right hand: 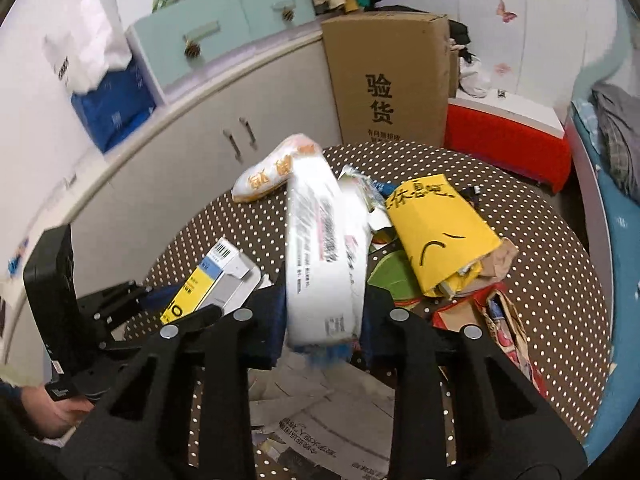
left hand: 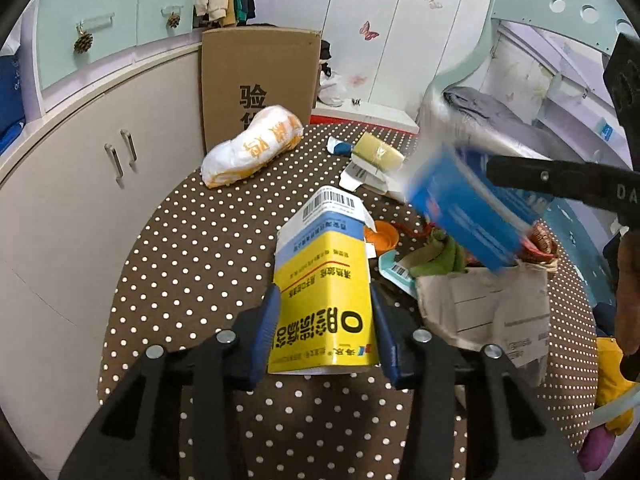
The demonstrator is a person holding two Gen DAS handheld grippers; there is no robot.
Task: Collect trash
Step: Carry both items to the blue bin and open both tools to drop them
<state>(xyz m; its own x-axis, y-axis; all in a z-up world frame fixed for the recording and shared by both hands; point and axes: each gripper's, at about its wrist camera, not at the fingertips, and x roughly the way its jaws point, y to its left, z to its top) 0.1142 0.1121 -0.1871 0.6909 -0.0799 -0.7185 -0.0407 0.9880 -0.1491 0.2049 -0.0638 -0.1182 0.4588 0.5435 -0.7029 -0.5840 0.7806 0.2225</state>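
Observation:
My left gripper [left hand: 325,320] is shut on a yellow and blue carton [left hand: 324,280] and holds it above the dotted table [left hand: 192,264]. My right gripper [right hand: 325,320] is shut on a white and blue wrapped pack [right hand: 326,256]; in the left wrist view that pack [left hand: 468,208] hangs blurred over the trash pile. The left gripper [right hand: 132,300] and its carton [right hand: 208,284] show at left in the right wrist view. A torn paper bag [left hand: 488,312] and a yellow envelope [right hand: 440,228] lie in the pile.
A white and orange plastic bag [left hand: 252,144] lies at the table's far side. A tall cardboard box [left hand: 260,84] stands behind it, with a red bin [right hand: 508,144] to the right. Cabinets [left hand: 80,184] run along the left. Newspaper [right hand: 320,420] lies near the front edge.

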